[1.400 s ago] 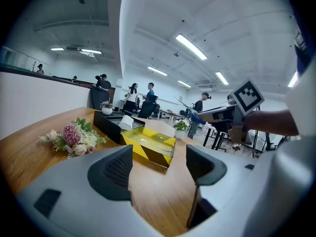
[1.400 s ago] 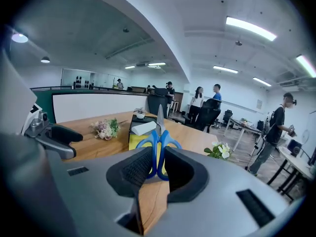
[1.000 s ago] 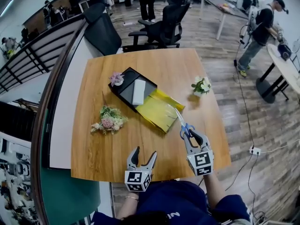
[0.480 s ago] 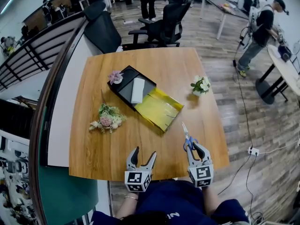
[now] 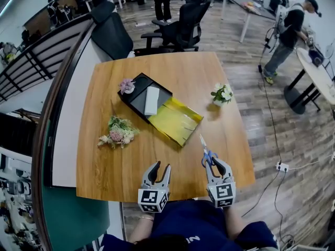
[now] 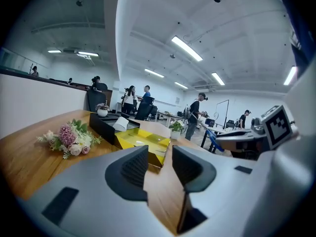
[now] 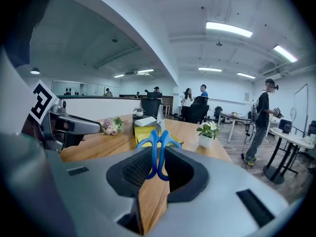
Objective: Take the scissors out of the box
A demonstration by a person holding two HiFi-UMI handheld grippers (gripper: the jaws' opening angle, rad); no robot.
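Observation:
My right gripper [image 5: 214,163] is shut on the blue handles of the scissors [image 5: 206,151] near the table's front right edge. The blades point away from me toward the yellow lid [image 5: 175,120]. In the right gripper view the blue handles of the scissors [image 7: 158,149] stand upright between the pads of the right gripper [image 7: 158,166]. The black box [image 5: 137,95] lies mid-table with a white packet [image 5: 151,100] inside. My left gripper [image 5: 159,170] hovers at the front edge. Its jaws are closing with nothing between them; a gap still shows in the left gripper [image 6: 160,158].
A small flower pot [image 5: 126,86] sits at the box's far corner. A bouquet [image 5: 117,134] lies to the left and a potted plant [image 5: 222,94] stands to the right. Office chairs stand beyond the table [image 5: 104,171], and several people stand farther back.
My right gripper carried the scissors off the yellow lid and down toward the table's front edge. The left gripper's jaws have narrowed; that hand stayed in place.

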